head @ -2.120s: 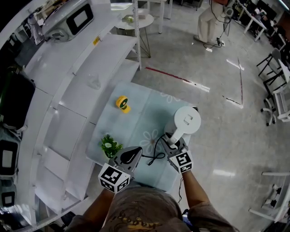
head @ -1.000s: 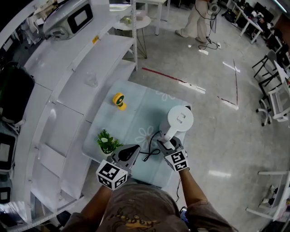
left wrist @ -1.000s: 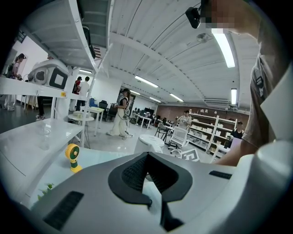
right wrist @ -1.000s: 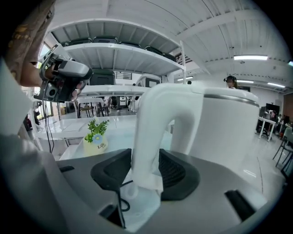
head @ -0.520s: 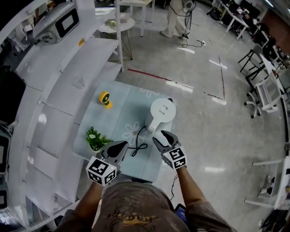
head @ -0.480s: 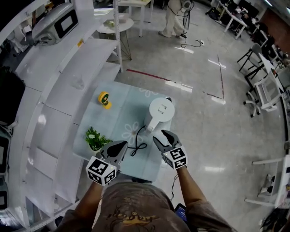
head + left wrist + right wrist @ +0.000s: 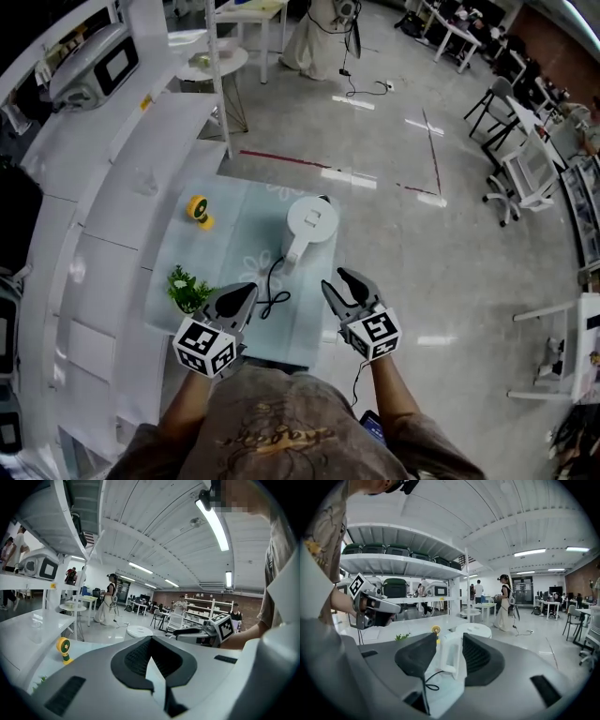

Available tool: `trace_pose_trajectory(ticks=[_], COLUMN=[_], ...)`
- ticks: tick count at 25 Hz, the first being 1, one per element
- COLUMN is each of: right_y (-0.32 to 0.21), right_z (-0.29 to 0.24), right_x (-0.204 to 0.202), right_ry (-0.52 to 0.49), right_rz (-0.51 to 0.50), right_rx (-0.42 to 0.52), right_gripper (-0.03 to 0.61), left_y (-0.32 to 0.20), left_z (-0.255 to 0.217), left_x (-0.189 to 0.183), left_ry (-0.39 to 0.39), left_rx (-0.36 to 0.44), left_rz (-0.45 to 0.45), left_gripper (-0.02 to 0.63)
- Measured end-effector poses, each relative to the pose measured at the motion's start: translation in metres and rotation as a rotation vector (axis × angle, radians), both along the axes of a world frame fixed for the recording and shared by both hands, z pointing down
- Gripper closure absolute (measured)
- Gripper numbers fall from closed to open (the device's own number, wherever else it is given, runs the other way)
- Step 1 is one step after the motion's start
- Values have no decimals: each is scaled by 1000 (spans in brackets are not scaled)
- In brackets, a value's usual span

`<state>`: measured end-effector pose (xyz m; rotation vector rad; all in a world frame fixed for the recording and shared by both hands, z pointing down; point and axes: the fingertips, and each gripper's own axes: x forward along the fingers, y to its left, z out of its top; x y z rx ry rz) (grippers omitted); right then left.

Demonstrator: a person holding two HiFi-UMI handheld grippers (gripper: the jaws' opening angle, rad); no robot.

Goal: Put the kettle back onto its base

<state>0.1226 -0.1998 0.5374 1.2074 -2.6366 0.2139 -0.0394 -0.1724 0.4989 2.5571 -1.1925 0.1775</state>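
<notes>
kettle: likely rigid, slick plastic, heavy if full; grab the handle. right gripper open, empty, jaws just narrowed; left gripper closed, empty.

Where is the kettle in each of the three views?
Head view: the kettle is a little left of centre, in the upper half.
Left gripper view: only its round lid shows, near the centre.
Right gripper view: low centre, with its handle towards the camera.
Shared landmark: the yellow toy, left of the kettle in every view.
</notes>
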Motion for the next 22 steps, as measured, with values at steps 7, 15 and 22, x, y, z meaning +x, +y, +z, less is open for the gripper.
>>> trace_pose_trajectory(ticks=[7,15,22], right_y=[39,60,66], right_z=[-22,-29,-13], right_x=[-3,-20,-5], right_ry=[-49,-71,-124], right_rz=[83,204,347], right_rx=[15,58,32], right_gripper=[482,578,578], left_y=[2,-1,-7], left_z=[-4,0,2], left_x=[-11,-25,-27], left_ry=[10,15,19], left_rx=[21,50,90], left_rz=[6,23,57], left_gripper=[595,595,595])
